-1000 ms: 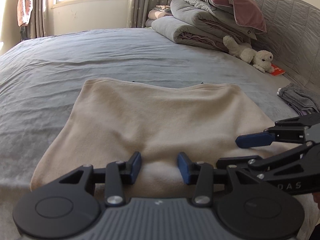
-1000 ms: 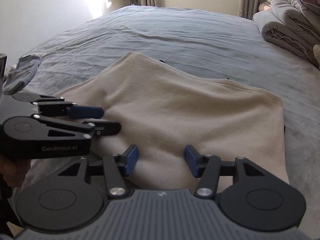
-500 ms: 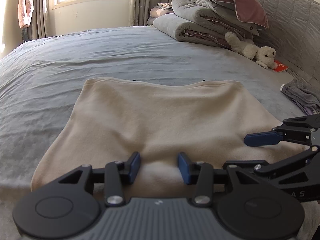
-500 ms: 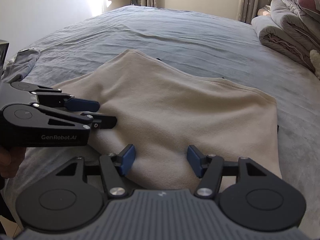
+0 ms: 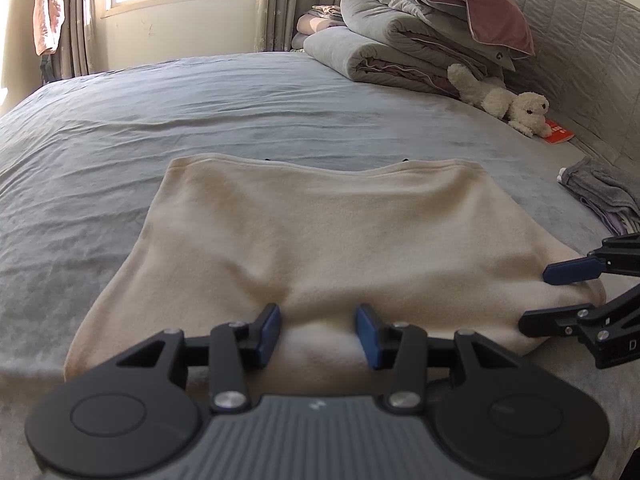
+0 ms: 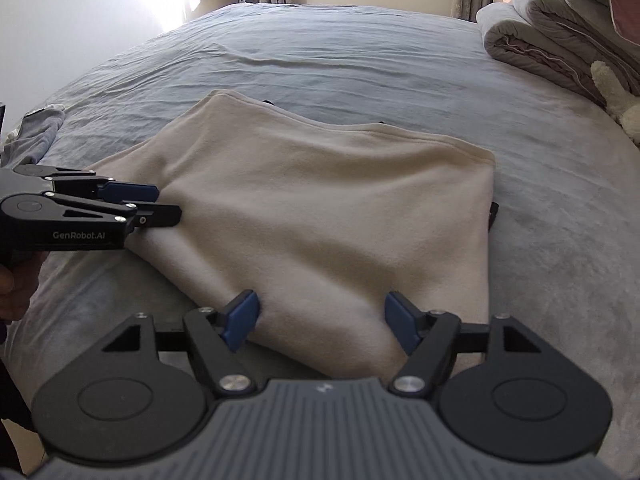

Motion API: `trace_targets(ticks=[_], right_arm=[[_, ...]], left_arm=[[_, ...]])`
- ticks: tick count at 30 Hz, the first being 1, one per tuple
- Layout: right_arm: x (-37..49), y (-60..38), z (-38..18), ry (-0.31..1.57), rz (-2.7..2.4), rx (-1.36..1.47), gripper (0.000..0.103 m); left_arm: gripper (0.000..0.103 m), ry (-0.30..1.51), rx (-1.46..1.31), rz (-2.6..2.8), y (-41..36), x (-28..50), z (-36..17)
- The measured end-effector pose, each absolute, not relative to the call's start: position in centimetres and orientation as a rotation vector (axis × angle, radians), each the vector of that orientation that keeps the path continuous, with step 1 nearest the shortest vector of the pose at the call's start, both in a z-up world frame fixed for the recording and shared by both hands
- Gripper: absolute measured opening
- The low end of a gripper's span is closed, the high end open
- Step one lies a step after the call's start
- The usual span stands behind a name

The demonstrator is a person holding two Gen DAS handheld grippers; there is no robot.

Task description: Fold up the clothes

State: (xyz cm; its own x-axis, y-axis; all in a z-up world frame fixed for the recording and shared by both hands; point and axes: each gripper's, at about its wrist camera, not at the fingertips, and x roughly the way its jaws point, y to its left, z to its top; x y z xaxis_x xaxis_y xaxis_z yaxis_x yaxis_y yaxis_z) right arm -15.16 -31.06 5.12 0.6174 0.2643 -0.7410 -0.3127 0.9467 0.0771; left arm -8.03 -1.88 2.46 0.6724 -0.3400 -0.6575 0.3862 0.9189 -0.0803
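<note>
So we've got the cream fleece garment (image 5: 340, 240) lying flat on the grey bed (image 5: 200, 112), already doubled over into a rough rectangle with a few small black bits peeking out from under its far and right edges. That looks like at least one fold done, as far as we can judge.

Our left gripper (image 5: 318, 330) sits at the near edge of the garment, toward its left side, jaws partly apart with a soft hump of fleece between them. We can't tell for sure whether the pads are actually pinching that hump or just resting around it.

Our right gripper (image 6: 320, 320) is at the garment's near right corner, and its jaws are opening right now. The fleece edge lies between them, but the pads don't look like they're pressing on it, so we'd call that loose.

What's left, by our guess: grab both near corners properly and bring them over toward the garment's far edge for another fold, then tidy it up. There's a small grey pile of clothing (image 5: 604, 196) off to the garment's right, and we can't tell if that's finished or waiting.

Beyond the garment's far edge are stacked quilts (image 5: 400, 52) and a plush dog (image 5: 500, 100), not part of this.
</note>
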Motion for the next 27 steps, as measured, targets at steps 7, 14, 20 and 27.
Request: trace_targets(ticks=[7, 14, 20, 27], right_arm=[[-16.2, -35.6, 5.2, 0.869, 0.343, 0.087, 0.062], [-16.2, -36.1, 5.1, 0.885, 0.334, 0.117, 0.058], [-16.1, -36.5, 5.8, 0.857, 0.324, 0.181, 0.06], [-16.3, -35.6, 6.4, 0.844, 0.291, 0.163, 0.071]], left_arm=[[0.044, 0.721, 0.077, -0.402, -2.2, -8.1, 2.4], [0.044, 0.694, 0.138, -0.397, -2.9, -8.6, 3.0], [0.044, 0.63, 0.148, -0.466, -3.9, -10.7, 4.3], [0.045, 0.621, 0.255, -0.437, -6.0, -10.9, 2.3]])
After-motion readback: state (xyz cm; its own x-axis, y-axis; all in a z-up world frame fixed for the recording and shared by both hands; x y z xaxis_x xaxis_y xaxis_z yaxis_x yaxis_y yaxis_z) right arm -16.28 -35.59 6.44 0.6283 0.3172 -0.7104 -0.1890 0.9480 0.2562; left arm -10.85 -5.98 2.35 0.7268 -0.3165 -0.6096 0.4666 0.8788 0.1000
